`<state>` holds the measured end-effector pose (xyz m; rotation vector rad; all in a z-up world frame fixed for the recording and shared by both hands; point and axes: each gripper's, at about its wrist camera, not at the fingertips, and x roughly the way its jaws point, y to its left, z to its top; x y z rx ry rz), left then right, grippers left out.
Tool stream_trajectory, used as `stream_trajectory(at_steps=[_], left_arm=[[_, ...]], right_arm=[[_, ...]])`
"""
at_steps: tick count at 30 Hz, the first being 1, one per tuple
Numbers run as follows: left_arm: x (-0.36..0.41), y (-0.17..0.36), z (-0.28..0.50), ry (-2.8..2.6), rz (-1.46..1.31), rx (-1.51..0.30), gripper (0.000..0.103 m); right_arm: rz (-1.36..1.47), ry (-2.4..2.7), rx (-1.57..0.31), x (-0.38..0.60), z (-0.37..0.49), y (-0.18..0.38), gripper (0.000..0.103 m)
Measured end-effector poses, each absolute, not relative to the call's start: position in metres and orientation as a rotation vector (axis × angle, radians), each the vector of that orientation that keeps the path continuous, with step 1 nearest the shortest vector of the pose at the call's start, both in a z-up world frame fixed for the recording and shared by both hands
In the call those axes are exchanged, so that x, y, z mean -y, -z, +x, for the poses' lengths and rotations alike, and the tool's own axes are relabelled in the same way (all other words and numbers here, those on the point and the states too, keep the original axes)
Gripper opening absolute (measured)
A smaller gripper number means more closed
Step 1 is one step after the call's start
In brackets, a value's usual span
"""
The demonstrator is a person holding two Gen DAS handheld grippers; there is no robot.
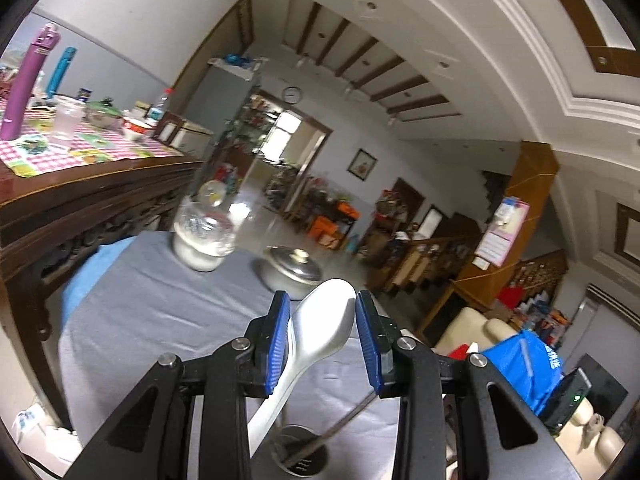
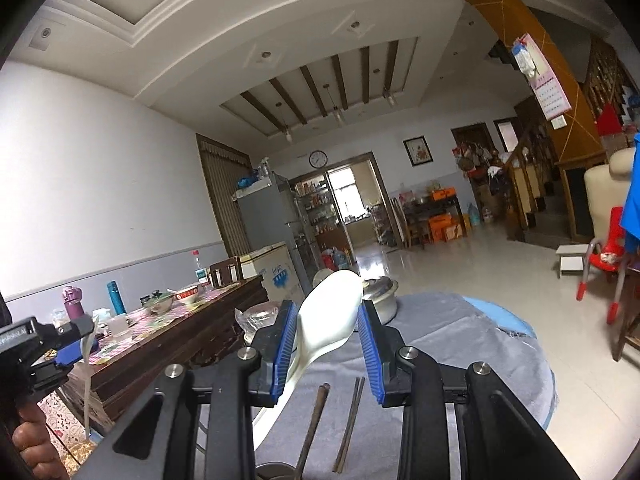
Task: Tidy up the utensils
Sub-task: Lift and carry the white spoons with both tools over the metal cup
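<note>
In the left wrist view a white rice paddle (image 1: pixel 320 328) stands between the blue pads of my left gripper (image 1: pixel 322 344), raised above the grey-clothed table (image 1: pixel 160 320). The paddle's bowl fills the gap and its handle runs down past the left pad. In the right wrist view a second white rice paddle (image 2: pixel 328 320) stands the same way in my right gripper (image 2: pixel 326 348). Below it two dark chopsticks (image 2: pixel 348 424) lie on the cloth. The left gripper (image 2: pixel 76 350) shows at the far left with its paddle hanging down. A round metal holder (image 1: pixel 300 456) sits under the left gripper.
A steel pot with lid (image 1: pixel 292 268) and a glass jar on a white bowl (image 1: pixel 204 240) stand at the table's far side. A wooden sideboard (image 1: pixel 80 196) with bottles and dishes runs along the left. A red chair (image 2: pixel 608 256) stands right.
</note>
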<state>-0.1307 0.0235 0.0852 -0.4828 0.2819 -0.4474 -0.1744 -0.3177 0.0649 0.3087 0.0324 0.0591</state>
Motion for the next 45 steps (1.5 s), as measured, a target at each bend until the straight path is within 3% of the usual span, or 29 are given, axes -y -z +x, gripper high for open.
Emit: stream_trajectory(at_steps=[9, 22, 45], left_arm=[[0.007, -0.067, -0.117, 0.547, -0.487, -0.274, 0.035], [0.014, -0.032, -0.086, 0.715, -0.71, -0.259, 0.035], [0.043, 0.006, -0.066, 0.694, -0.718, -0.292, 0.035]], right_arm=[[0.198, 0.011, 0.051, 0.283, -0.178, -0.05, 0.034], [-0.028, 0.066, 0.112, 0.228, -0.166, -0.005, 0.034], [-0.084, 0.071, 0.091, 0.219, -0.154, 0.031, 0.034]])
